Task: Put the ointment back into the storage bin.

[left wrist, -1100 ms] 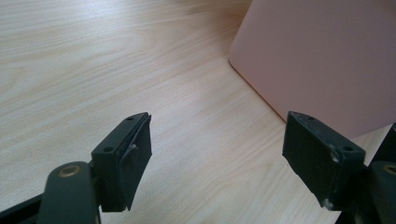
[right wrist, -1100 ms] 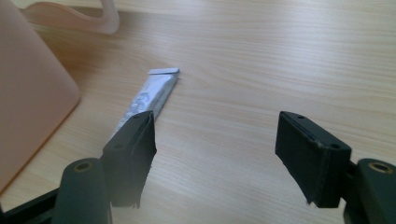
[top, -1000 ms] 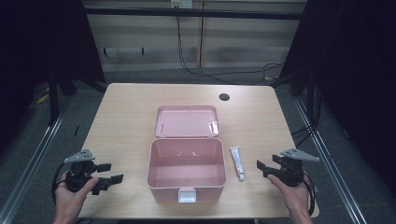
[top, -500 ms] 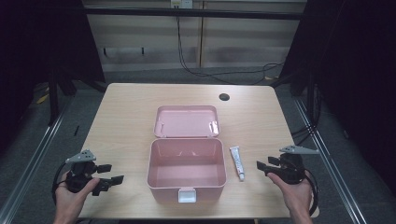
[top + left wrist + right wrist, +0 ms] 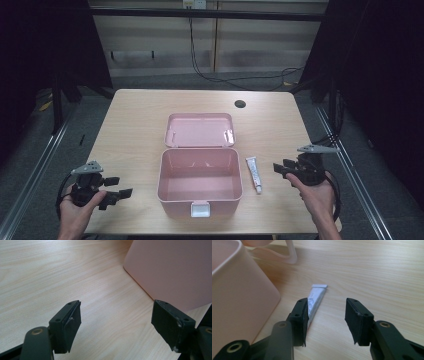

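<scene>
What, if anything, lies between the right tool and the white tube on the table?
Nothing visible: bare tabletop separates the right tool from the white tube. Its jaws, which have just been closing, hold nothing. The open pink box sits beyond the tube.

My count of what the table carries

One pink box (image 5: 200,180), lid open, at the table's (image 5: 135,130) near edge; one white tube (image 5: 254,173) beside it; one dark round hole (image 5: 240,104) toward the far right corner; and my two grippers.
</scene>
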Tool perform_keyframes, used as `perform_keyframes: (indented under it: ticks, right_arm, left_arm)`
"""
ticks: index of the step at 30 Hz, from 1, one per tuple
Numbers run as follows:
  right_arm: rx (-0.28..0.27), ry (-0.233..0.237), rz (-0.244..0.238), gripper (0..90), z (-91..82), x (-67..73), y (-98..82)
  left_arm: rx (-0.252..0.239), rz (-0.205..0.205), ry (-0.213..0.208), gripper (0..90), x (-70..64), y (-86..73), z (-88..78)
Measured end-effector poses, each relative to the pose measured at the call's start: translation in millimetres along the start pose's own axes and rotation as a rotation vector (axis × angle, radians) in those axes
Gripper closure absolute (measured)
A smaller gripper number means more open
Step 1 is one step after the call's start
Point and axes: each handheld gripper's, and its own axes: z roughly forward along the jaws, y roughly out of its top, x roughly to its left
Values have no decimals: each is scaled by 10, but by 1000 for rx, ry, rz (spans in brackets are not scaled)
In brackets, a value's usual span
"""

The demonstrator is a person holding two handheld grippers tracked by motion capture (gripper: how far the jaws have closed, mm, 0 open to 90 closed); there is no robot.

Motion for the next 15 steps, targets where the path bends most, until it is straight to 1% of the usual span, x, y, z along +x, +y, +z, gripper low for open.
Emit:
perform_keyframes:
  ticks: [1,2,4,5,7,11,12,14,15]
  right_arm:
    - [0,0,0,534,0,0,0]
    - [16,5,11,546,13,23,53]
    - [46,9,12,552,23,30,92]
    - [70,20,26,554,28,33,116]
    - [97,35,40,544,44,31,171]
    - [156,43,39,493,90,59,257]
    - [156,43,39,493,90,59,257]
    - [180,54,39,478,108,64,314]
    - [195,63,39,475,109,51,345]
  left_arm:
    - [0,0,0,238,0,0,0]
    - [2,2,0,238,2,-1,0]
    - [2,1,0,238,4,0,1]
    - [3,3,-2,238,4,0,1]
    - [1,-3,0,237,-3,-2,3]
    - [6,-1,-2,238,-1,-2,4]
    - [6,-1,-2,238,-1,-2,4]
    - [5,3,-2,238,6,0,2]
    - [0,-1,-3,237,4,-1,3]
